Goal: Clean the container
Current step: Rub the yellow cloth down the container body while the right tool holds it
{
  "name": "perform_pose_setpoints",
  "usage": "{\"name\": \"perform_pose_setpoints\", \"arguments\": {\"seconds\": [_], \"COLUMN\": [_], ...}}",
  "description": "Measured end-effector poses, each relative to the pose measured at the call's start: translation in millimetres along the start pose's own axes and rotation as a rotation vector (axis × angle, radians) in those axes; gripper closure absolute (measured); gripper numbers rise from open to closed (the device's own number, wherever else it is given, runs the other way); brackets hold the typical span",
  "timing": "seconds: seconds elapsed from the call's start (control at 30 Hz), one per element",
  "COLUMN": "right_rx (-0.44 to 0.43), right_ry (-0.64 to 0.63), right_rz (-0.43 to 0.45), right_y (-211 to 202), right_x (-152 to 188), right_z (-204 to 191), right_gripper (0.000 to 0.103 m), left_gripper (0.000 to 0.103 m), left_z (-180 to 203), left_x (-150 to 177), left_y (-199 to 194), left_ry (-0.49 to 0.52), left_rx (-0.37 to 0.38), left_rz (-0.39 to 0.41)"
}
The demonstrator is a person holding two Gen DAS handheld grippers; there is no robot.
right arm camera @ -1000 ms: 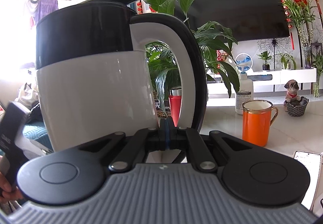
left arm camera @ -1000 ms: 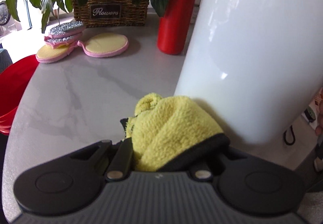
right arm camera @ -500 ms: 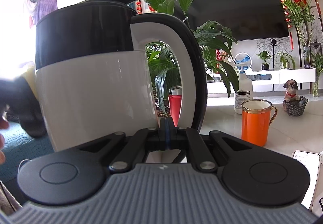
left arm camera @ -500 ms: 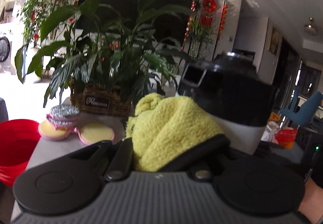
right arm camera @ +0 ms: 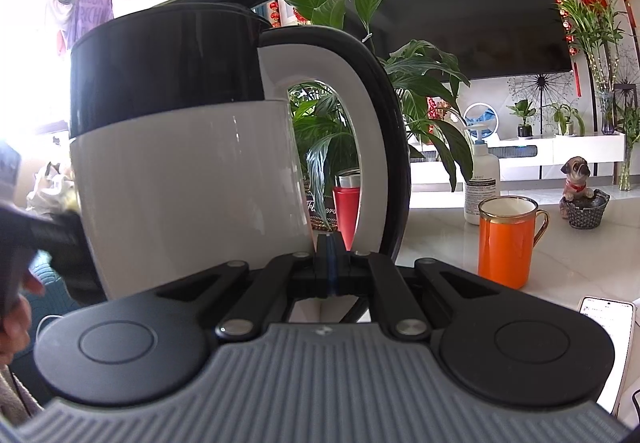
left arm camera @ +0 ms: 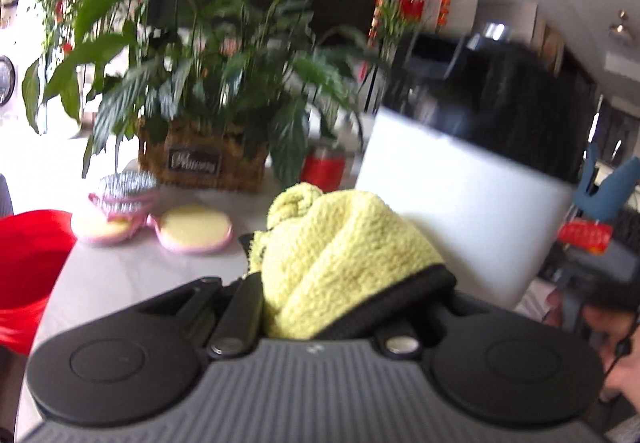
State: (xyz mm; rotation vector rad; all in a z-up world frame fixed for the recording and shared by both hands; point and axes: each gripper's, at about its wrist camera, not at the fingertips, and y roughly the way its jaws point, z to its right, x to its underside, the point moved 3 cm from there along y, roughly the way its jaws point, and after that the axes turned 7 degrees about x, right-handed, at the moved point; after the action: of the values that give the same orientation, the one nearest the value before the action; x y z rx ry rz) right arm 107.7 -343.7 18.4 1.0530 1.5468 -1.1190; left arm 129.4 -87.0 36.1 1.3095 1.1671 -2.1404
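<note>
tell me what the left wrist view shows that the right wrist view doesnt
Only the left wrist view: the yellow cloth clamped in the left gripper, the round pink scrub pads and a red basin at the table edge.

Only the right wrist view: the right gripper shut at the foot of the kettle's handle, an orange mug, a pump bottle, a dog figurine and a phone.

Both: the white and black kettle, the plant in its wicker basket and the red bottle.

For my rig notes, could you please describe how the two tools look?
Both match: the left tool and right tool each have a grey ribbed body, two black round discs, black linkage arms with silver rivets and black fingers. A blue strip shows between the right tool's fingers.
</note>
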Motion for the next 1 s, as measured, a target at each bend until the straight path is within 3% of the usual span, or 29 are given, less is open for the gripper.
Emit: {"name": "perform_pose_setpoints", "arguments": {"seconds": [0.37, 0.53, 0.77, 1.0], "right_rx": [0.001, 0.003, 0.005, 0.006], "right_ry": [-0.003, 0.0, 0.014, 0.026], "right_rz": [0.002, 0.007, 0.007, 0.002], "right_y": [0, -1, -1, -1], "right_x": [-1, -1, -2, -2], "right_z": [0, 0, 1, 1], "right_gripper": [0.099, 0.099, 0.099, 0.099], "left_gripper": [0.096, 0.096, 0.096, 0.096], "left_z": [-22, -22, -10, -2], "left_x": [51, 58, 36, -5], "left_y": [61, 60, 42, -4], "left_ry": [0.011, 0.033, 0.068, 0.045], "left_rx": [-0.067, -0.087, -0.102, -0.043], "left_rz": [-0.334, -0.364, -0.246, 0.025]}}
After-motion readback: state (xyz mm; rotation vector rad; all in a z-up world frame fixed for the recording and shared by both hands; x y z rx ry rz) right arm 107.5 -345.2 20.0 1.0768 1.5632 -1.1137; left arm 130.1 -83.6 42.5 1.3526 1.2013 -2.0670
